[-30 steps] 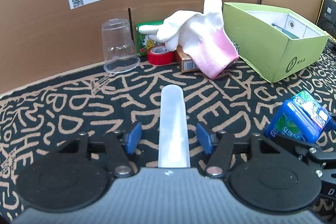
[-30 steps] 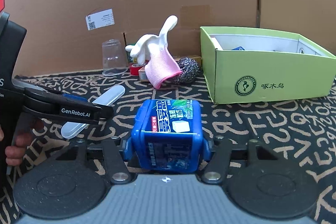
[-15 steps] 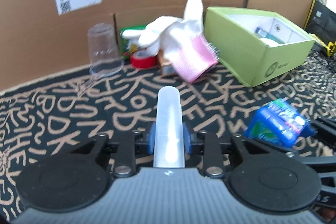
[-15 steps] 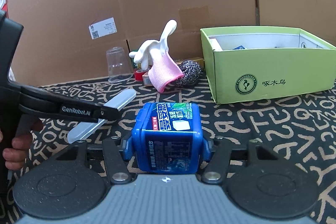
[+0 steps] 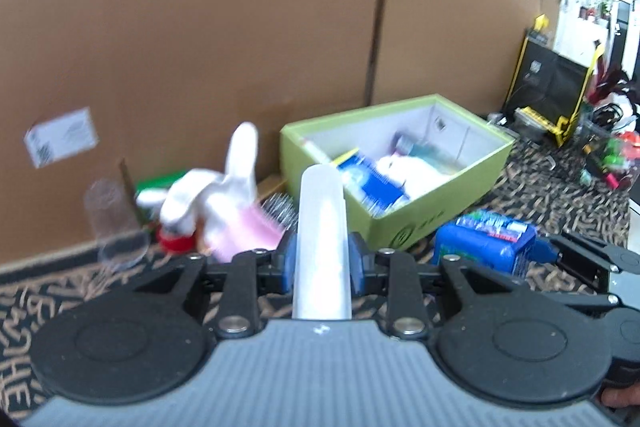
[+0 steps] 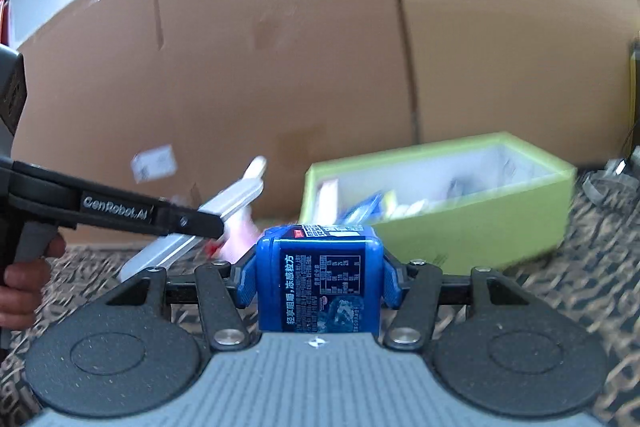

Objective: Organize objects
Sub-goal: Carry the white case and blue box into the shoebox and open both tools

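Note:
My left gripper [image 5: 320,261] is shut on a long white translucent case [image 5: 320,223], held up off the patterned mat and pointing toward the green box [image 5: 460,187]. From the right wrist view the same case [image 6: 224,211] sticks out of the left gripper at the left. My right gripper [image 6: 318,283] is shut on a blue gum container [image 6: 318,279], also lifted; the container [image 5: 486,241] shows at the right in the left wrist view. The green box [image 6: 480,215] stands open ahead with several items inside.
A white and pink glove [image 5: 224,203], a steel scourer [image 5: 278,207], red tape [image 5: 174,241], a green packet and a clear cup [image 5: 112,219] sit along the cardboard wall [image 5: 240,47]. Clutter and a black and yellow case [image 5: 552,87] lie far right. A hand [image 6: 20,287] grips the left tool.
The left gripper closed on the white case and lifted it off the mat. Both grippers rose and swung toward the green box with their loads.

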`<state>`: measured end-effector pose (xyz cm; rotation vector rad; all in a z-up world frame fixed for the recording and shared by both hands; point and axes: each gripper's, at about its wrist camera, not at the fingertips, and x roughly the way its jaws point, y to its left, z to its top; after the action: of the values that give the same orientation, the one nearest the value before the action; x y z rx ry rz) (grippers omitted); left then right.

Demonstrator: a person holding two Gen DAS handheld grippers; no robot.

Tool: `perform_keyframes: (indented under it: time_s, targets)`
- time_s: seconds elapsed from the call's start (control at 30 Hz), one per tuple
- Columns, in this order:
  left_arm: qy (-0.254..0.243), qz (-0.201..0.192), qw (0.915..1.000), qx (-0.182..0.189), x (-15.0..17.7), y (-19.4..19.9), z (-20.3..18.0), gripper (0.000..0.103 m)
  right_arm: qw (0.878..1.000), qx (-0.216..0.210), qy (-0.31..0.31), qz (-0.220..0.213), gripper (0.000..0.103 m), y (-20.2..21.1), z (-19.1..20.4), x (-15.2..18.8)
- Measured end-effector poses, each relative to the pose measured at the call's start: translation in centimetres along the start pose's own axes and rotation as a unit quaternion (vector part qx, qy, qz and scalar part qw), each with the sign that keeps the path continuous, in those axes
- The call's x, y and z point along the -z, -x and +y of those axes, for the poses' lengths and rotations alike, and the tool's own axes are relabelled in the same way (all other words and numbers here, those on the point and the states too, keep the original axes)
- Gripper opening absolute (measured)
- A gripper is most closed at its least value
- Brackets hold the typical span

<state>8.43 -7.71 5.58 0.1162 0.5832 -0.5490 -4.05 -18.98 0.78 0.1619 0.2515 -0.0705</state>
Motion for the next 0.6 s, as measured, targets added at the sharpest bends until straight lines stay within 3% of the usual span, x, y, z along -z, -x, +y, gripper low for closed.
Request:
perform_keyframes:
  time_s: [0.17,0.3,0.5,0.6]
  targets:
    - [-0.007,-0.012,0.9997,0.020,-3.2,-1.3,-2.6,0.027,0.996,0.054,0.022,-0.062,0.062,-0.8,-3.1,-2.4]
    - [0.002,-0.004,0.9996,0.027,-5.4,-4.1,-4.5,0.027,0.991,0.091,0.042,-0.087,0.062,-3.7,-6.1,-3.7]
    - [0.040,0.007,0.9982,0.044,-8.2,-10.1,-6.6,0.027,0.987,0.129,0.058,-0.071,0.062,-7.9,-10.1,-4.8]
    - [0.051,0.008,0.9981,0.034,-8.6,-12.8,-7.3,0.027,0.987,0.134,0.052,-0.071,0.062,-9.1,-11.6,-5.0]
